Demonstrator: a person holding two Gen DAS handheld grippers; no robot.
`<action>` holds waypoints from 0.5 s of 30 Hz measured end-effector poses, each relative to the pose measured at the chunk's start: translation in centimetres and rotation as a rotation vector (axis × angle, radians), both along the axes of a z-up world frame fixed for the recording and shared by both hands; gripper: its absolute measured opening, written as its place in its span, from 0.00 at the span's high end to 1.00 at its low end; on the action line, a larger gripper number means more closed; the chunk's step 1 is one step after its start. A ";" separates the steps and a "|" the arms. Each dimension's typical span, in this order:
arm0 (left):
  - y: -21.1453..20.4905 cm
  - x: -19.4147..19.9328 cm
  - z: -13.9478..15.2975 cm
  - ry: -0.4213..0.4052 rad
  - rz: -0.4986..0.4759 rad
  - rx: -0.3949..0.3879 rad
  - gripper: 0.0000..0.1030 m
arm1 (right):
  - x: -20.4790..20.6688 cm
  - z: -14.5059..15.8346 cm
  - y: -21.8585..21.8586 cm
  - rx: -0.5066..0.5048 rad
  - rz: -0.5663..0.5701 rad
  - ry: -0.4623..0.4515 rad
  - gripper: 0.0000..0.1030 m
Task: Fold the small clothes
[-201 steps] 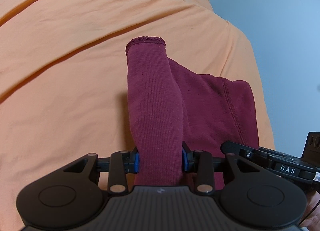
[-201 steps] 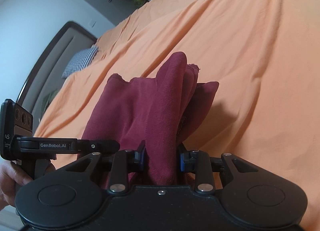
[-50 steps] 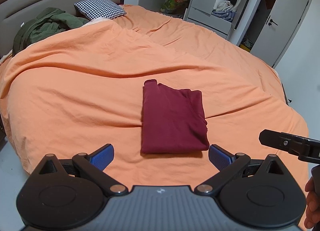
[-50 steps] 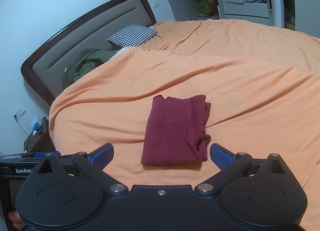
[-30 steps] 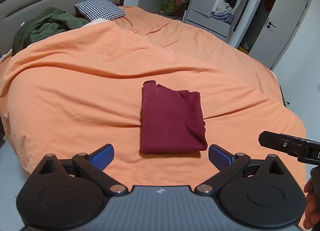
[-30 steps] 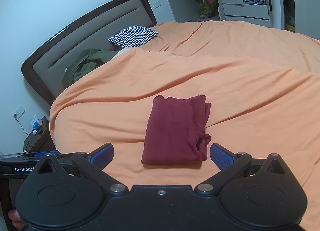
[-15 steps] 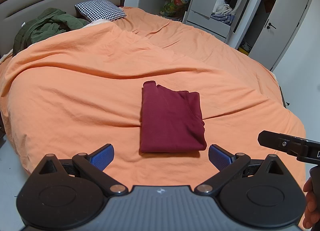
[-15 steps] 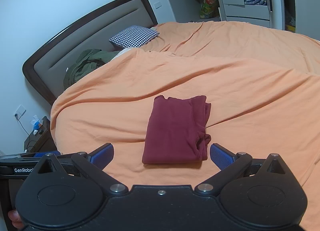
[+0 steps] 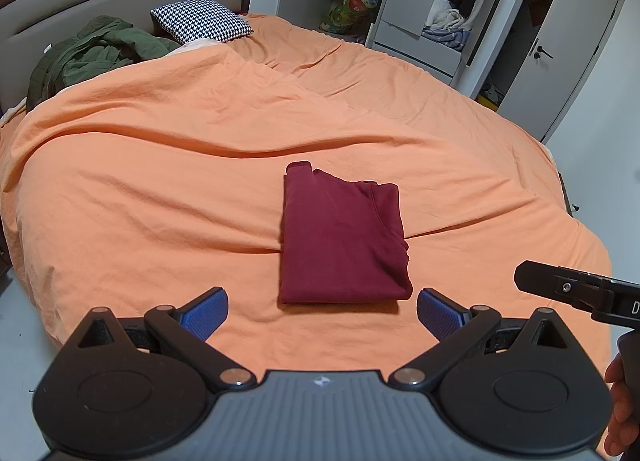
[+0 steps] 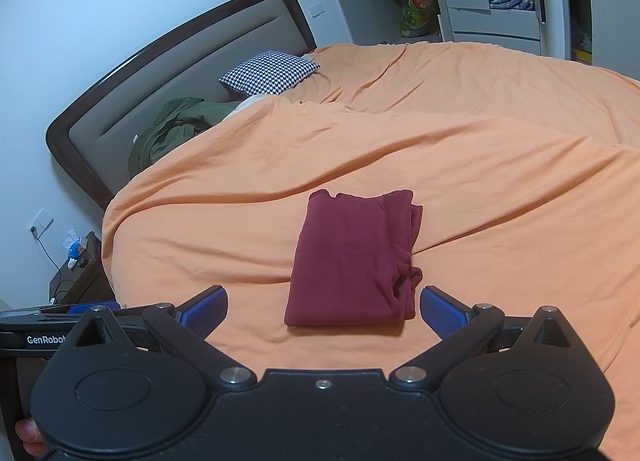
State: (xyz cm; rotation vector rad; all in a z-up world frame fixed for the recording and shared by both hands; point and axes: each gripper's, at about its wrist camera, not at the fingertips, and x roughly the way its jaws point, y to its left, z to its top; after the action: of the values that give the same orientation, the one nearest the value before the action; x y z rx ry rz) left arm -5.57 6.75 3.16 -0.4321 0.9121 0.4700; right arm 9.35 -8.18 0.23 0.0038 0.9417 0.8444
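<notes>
Maroon cloth, the folded garment (image 9: 343, 239), lies flat as a neat rectangle on the orange bedspread (image 9: 160, 165), near the bed's near edge in the left wrist view. The left gripper (image 9: 322, 311) hovers above that edge with its blue pads (image 9: 204, 309) spread wide and nothing between them, whereas 6.7 s ago it was clamped on a bunched length of the same fabric; since 0.5 s ago nothing visible has shifted. At the right edge of this view shows part of the other tool (image 9: 576, 287), with a hand (image 9: 622, 409) under it. From the right wrist view, the garment (image 10: 352, 257) sits well clear of the right gripper (image 10: 323, 311), whose jaws are likewise splayed and empty, having let go of the cloth they pinched earlier. A checked pillow (image 10: 270, 73) and green jacket (image 10: 176, 125) lie at the headboard end.
</notes>
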 end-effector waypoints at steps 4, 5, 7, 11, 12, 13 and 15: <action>0.0 0.0 0.0 0.000 0.002 0.000 0.00 | 0.0 0.0 -0.1 0.001 0.000 0.000 0.01; -0.1 0.0 0.0 -0.001 0.002 0.001 0.00 | 0.0 0.0 -0.1 0.001 0.000 0.000 0.01; -0.1 0.0 -0.1 -0.001 0.001 0.001 0.00 | 0.0 0.0 -0.1 0.000 0.000 0.000 0.01; -0.1 0.0 -0.1 0.000 0.001 0.000 0.00 | 0.0 0.0 -0.1 0.001 0.000 0.000 0.01; -0.1 0.0 -0.1 -0.001 0.001 0.001 0.00 | -0.1 0.1 -0.1 0.001 0.000 0.000 0.01; -0.1 0.0 -0.1 -0.001 0.002 0.002 0.00 | -0.1 0.1 -0.2 0.000 -0.001 0.000 0.01; -0.2 0.0 0.0 -0.001 0.003 0.001 0.00 | -0.1 0.1 -0.2 0.000 0.000 -0.001 0.01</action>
State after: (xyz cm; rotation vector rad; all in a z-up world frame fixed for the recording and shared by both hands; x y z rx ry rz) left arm -5.62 6.55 3.18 -0.4329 0.9101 0.4729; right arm 9.25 -8.40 0.31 0.0035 0.9408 0.8447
